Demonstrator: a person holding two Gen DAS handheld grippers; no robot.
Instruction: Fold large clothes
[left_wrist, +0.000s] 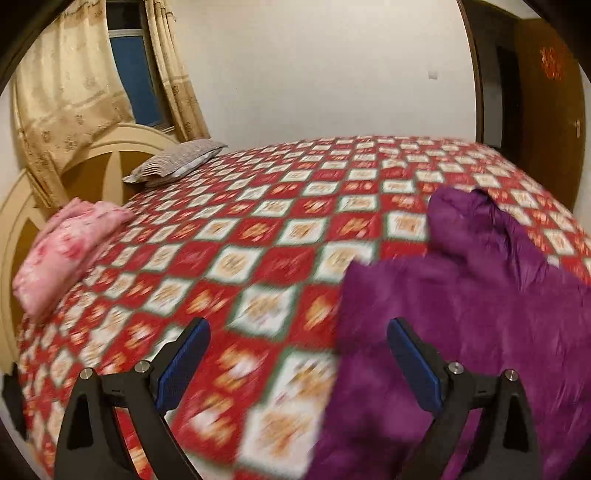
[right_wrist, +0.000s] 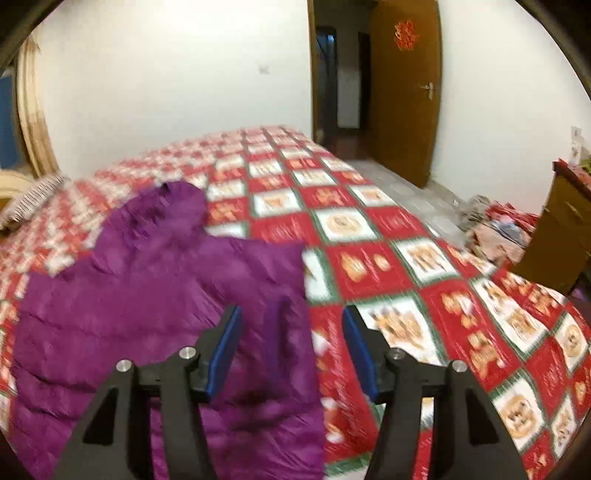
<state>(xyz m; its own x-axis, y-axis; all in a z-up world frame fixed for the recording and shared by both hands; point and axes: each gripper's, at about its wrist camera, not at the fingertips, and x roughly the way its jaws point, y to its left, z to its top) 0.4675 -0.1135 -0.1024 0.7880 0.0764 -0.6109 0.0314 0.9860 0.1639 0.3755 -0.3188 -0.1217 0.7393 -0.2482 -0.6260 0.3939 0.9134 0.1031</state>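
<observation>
A purple hooded puffer jacket lies flat on the bed's red and white checked cover, hood toward the far side. My left gripper is open and empty above the jacket's left edge. In the right wrist view the jacket fills the lower left, on the same cover. My right gripper is open and empty above the jacket's right edge. Both views are blurred.
A folded pink blanket and a striped pillow lie by the cream headboard. An open wooden door, a cluttered pile on the floor and a wooden cabinet are right of the bed.
</observation>
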